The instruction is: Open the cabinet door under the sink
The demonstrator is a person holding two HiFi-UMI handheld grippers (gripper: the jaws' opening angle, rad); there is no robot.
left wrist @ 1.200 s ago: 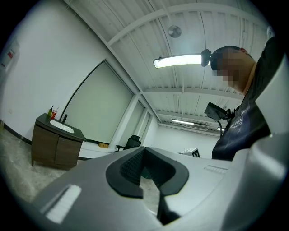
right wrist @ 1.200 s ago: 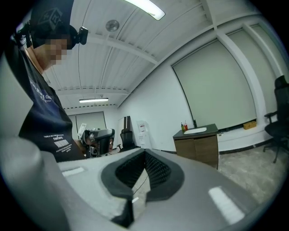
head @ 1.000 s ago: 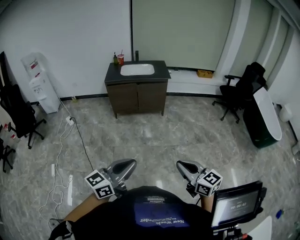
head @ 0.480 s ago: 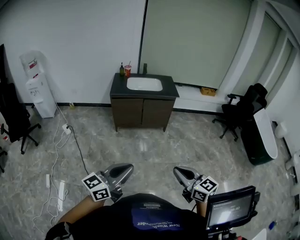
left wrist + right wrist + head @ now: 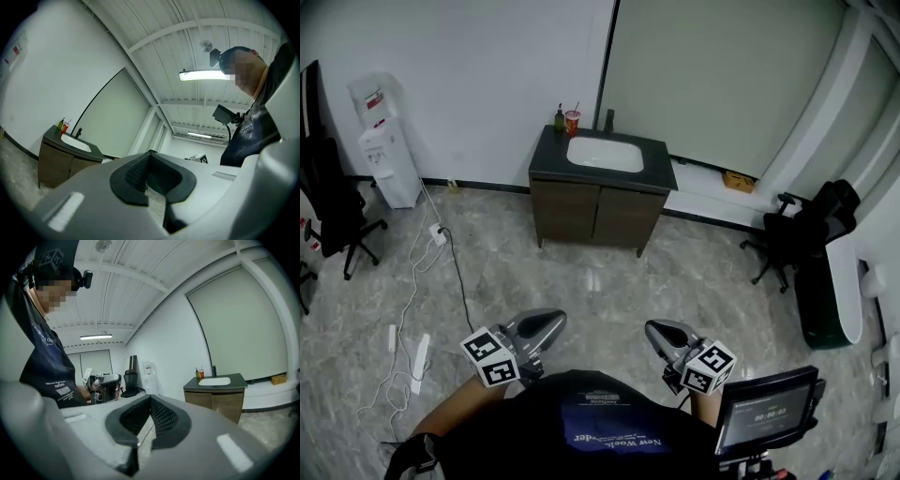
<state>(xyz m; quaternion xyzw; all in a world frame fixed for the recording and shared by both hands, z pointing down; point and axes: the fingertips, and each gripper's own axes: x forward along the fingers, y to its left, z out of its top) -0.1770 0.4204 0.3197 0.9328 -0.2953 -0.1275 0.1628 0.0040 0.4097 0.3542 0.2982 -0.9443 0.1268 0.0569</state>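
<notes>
Dark brown wooden two-door cabinet (image 5: pixel 581 212) under the white inset sink (image 5: pixel 605 153): stands closed against the far wall, well apart and straight ahead of left gripper (image 5: pixel 548 325) and right gripper (image 5: pixel 659 332), both clenched empty, neither clearly nearer.

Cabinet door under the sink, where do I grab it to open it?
Likely the inner edge of a dark brown wooden cabinet door, at the centre seam between the two doors, approached from the front. No handle shows at this distance; hinges probably sit outboard.
</notes>
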